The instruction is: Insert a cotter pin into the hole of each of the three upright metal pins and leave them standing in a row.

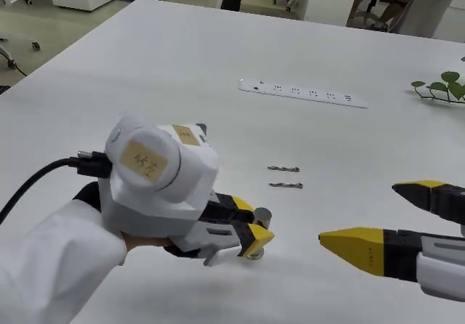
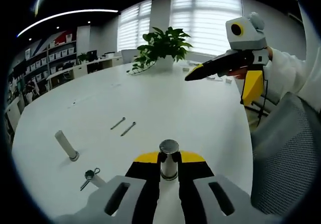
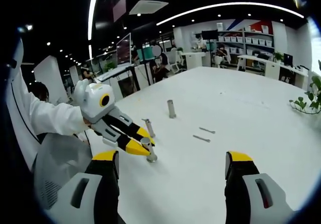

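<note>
My left gripper [image 1: 256, 238] is shut on an upright metal pin [image 1: 262, 216] that stands on the white table [image 1: 174, 62]; its own view shows the pin [image 2: 169, 148] between the yellow-tipped jaws. Two loose cotter pins [image 1: 283, 168] [image 1: 286, 185] lie side by side a little beyond it. My right gripper [image 1: 360, 215] hovers open to the right, nothing between its fingers. In the left gripper view a second upright pin [image 2: 65, 144] stands at the left, and a third pin [image 2: 94, 178] nearer me carries a cotter pin's loop.
A white power strip [image 1: 301, 93] lies across the table's far middle. A green plant [image 1: 443, 88] reaches in at the right edge. Office chairs and cabinets stand beyond the table.
</note>
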Action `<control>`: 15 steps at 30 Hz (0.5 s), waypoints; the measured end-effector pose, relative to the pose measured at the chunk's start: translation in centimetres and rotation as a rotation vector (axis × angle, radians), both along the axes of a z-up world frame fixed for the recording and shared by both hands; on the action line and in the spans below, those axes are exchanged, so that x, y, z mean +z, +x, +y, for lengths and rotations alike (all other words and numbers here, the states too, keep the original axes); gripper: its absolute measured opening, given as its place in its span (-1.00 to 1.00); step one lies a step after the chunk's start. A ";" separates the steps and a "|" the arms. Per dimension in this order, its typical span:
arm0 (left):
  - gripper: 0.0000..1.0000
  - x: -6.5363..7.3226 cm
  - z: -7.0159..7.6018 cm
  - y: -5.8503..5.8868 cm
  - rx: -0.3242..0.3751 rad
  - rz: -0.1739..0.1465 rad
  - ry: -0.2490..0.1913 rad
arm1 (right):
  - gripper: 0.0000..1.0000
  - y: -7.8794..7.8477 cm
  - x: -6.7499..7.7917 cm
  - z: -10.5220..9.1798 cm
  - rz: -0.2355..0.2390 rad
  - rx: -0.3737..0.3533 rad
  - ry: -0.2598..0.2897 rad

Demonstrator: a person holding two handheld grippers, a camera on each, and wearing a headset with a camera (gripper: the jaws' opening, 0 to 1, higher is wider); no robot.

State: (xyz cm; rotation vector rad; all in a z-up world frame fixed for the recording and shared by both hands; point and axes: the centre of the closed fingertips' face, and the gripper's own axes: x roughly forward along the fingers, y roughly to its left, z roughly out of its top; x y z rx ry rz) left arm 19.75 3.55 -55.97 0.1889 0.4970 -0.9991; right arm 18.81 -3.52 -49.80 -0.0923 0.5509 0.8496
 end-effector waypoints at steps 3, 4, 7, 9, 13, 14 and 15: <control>-0.82 -0.4 -0.2 -0.1 -0.006 0.006 0.002 | 0.74 -0.2 -0.2 0.0 0.011 0.002 0.002; -0.82 -0.5 -0.2 -0.1 -0.006 0.008 0.003 | 0.75 -0.3 -0.3 0.1 0.014 0.006 0.003; -0.82 -0.6 -0.3 -0.1 -0.011 -0.001 0.006 | 0.77 -0.5 -0.6 0.0 0.022 0.012 -0.014; -0.82 -0.7 -0.4 -0.1 -0.014 -0.002 0.009 | 0.79 -0.6 -0.7 -0.1 0.027 0.015 -0.022; -0.82 -0.8 -0.6 -0.1 -0.020 -0.008 0.018 | 0.82 -1.1 -0.9 0.1 0.038 0.031 -0.029; -0.82 -0.9 -0.6 -0.1 -0.018 -0.007 0.020 | 0.83 -1.1 -0.9 0.2 0.035 0.034 -0.030; -0.82 -0.9 -0.6 -0.1 -0.017 -0.011 0.020 | 0.83 -1.1 -0.9 0.2 0.035 0.034 -0.030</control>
